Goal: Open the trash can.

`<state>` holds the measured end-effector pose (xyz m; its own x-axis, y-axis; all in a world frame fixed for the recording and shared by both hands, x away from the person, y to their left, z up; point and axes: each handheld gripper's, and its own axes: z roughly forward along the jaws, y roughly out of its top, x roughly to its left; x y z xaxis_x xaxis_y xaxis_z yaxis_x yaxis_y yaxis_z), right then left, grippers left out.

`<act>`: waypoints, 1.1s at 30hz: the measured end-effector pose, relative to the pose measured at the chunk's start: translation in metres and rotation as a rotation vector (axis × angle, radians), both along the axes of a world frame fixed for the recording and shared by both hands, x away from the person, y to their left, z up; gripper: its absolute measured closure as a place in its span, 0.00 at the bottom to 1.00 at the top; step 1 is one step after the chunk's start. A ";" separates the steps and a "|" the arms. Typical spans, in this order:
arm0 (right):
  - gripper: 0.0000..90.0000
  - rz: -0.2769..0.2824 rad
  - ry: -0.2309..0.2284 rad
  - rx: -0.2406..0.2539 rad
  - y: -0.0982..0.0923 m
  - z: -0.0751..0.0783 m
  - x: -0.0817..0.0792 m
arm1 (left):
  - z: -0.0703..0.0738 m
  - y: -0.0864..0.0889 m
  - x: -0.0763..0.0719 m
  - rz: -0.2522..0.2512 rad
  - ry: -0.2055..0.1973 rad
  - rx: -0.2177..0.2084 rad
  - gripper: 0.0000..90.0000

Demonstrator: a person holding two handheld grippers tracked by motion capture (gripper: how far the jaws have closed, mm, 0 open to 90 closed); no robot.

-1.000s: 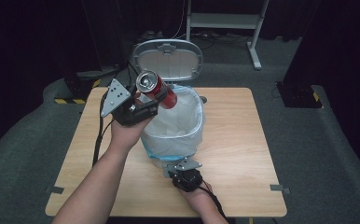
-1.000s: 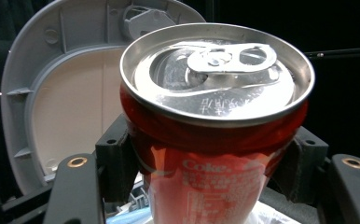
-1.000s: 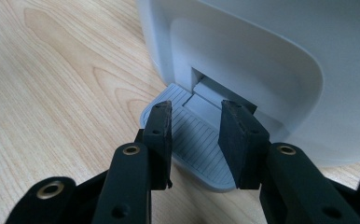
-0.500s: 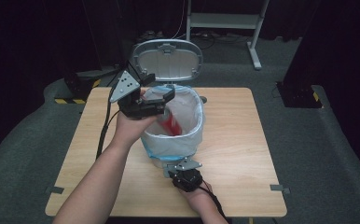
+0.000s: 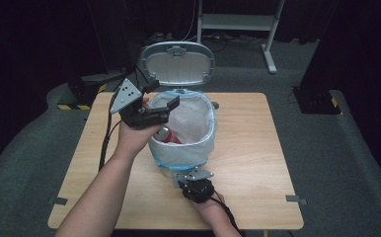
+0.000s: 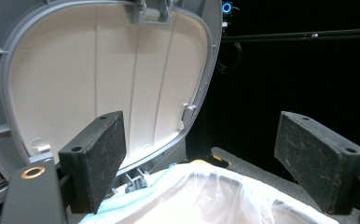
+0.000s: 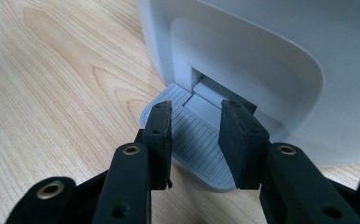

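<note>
The left gripper (image 5: 160, 101) and hand cover the bin's near-left rim (image 5: 155, 143). The red can (image 5: 166, 135) lies half hidden inside the liner (image 5: 193, 118). The bin's pedal (image 7: 194, 135) sits partly behind the right gripper (image 7: 194, 140).

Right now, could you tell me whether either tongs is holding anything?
Nothing is held. The left tongs gape empty over the bin; the can lies inside. The right tongs press the pedal, gripping nothing.

A lidded bin (image 5: 181, 148) with its lid (image 5: 177, 64) raised stood on the surface (image 5: 257, 143). A red can (image 5: 166, 135) lay inside. The left hand-held gripper (image 5: 161, 96) was held open above the rim; the right hand-held gripper (image 5: 192, 178) sat at its base.
</note>
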<state>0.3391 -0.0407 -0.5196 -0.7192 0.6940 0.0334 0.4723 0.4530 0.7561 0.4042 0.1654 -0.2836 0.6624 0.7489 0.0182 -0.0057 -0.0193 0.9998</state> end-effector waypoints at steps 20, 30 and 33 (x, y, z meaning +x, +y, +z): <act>0.71 -0.001 0.004 0.000 0.000 0.000 0.000 | -0.015 0.045 -0.017 0.029 0.015 0.010 0.20; 0.71 0.001 -0.021 -0.019 0.002 0.000 -0.002 | -0.036 0.081 -0.025 0.084 0.053 0.023 0.21; 0.71 0.002 -0.018 -0.017 0.002 0.000 -0.001 | -0.043 0.091 -0.027 0.100 0.065 0.026 0.21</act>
<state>0.3376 -0.0391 -0.5197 -0.7206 0.6933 0.0083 0.4577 0.4668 0.7567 0.3776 0.2563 -0.3264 0.5845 0.8114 -0.0021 0.0625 -0.0424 0.9971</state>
